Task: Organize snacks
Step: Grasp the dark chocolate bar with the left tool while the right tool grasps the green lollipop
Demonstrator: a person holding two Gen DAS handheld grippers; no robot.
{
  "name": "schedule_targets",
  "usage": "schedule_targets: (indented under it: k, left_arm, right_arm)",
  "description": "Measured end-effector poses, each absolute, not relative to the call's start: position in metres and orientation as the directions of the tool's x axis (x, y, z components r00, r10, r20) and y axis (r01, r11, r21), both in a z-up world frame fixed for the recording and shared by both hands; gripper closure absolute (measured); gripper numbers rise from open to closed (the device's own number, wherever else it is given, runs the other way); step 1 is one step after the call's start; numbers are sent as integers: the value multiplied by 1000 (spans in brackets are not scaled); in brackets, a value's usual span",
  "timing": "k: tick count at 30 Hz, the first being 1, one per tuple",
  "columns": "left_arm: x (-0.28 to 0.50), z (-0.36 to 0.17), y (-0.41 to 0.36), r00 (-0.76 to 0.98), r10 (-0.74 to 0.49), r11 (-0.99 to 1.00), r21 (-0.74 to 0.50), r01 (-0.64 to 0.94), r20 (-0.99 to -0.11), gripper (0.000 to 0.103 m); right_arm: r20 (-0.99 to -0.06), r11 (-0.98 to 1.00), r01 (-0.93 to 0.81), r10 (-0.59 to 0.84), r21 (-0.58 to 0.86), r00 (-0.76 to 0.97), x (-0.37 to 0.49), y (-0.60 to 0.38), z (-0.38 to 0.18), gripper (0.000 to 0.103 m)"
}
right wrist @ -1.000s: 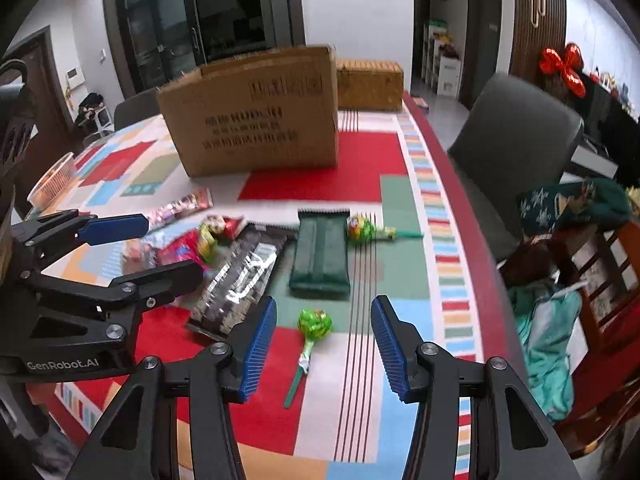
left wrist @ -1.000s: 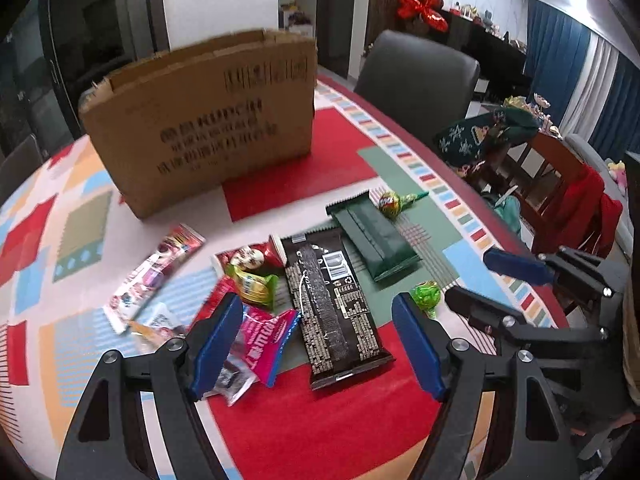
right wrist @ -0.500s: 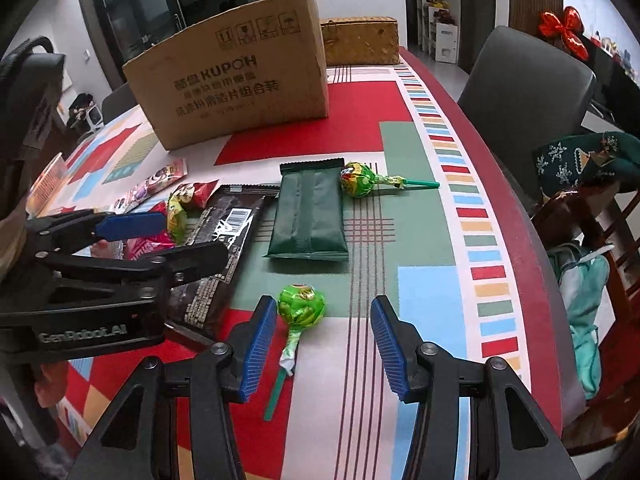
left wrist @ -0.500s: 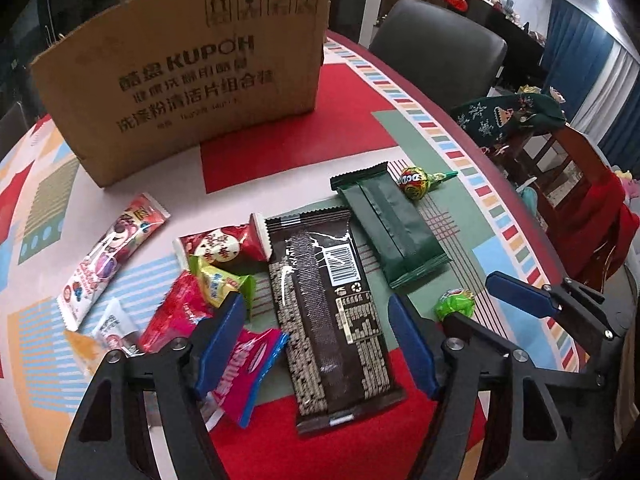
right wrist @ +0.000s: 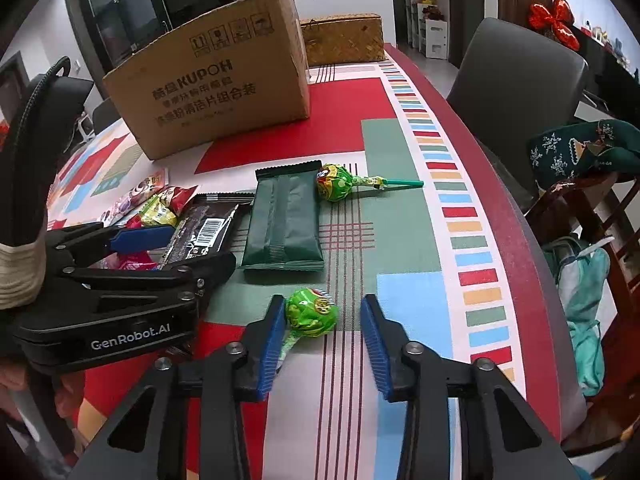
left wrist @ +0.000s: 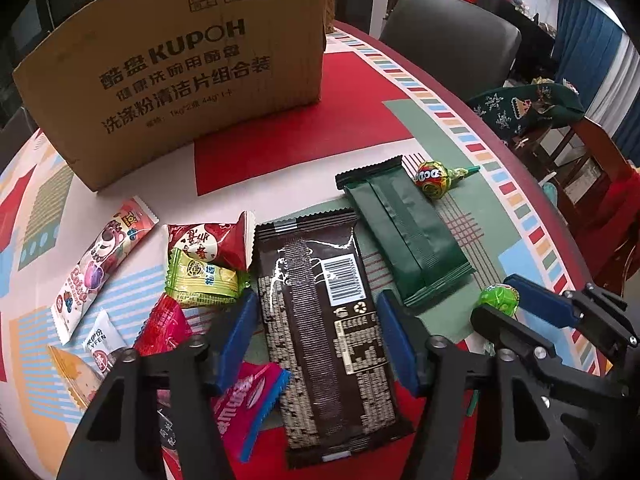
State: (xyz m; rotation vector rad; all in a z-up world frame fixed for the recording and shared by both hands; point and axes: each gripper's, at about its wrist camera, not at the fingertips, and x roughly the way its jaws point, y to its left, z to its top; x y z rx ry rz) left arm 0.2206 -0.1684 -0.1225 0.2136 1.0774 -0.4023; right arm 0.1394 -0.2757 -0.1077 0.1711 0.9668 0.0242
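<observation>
My left gripper point(left wrist: 316, 340) is open, its blue fingers on either side of a long dark brown chocolate packet point(left wrist: 324, 320) lying on the table. My right gripper point(right wrist: 320, 340) is open around a green lollipop point(right wrist: 310, 312), which sits close to the left finger. It also shows in the left wrist view point(left wrist: 498, 300). A dark green packet point(right wrist: 284, 224) and a second lollipop point(right wrist: 336, 182) lie farther back. Small red, yellow and pink snack packets point(left wrist: 200, 264) lie to the left. A cardboard box point(left wrist: 180, 68) stands behind.
A woven basket point(right wrist: 344, 42) sits behind the box. The table edge curves along the right, with a grey chair point(right wrist: 516, 80) and a wooden chair with clothes point(right wrist: 580, 184) beyond it. The left gripper's body point(right wrist: 112, 304) lies close to the left of my right gripper.
Both grippers have moved forward and down toward the table. The left now straddles the brown packet; the right now has the green lollipop between its fingers.
</observation>
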Motion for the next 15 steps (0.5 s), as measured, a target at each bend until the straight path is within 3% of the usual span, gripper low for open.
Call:
schedule_targets:
  k: [2, 15]
  left_arm:
    - [221, -122, -168, 407, -221, 909, -36, 415, -886, 52]
    - [208, -103, -149, 403, -290, 909, -118, 399, -868, 54]
  right_arm:
    - [-817, 985, 54, 104, 162, 567, 140, -276, -108, 75]
    - [-807, 988, 26, 109, 152, 580, 140, -265, -93, 76]
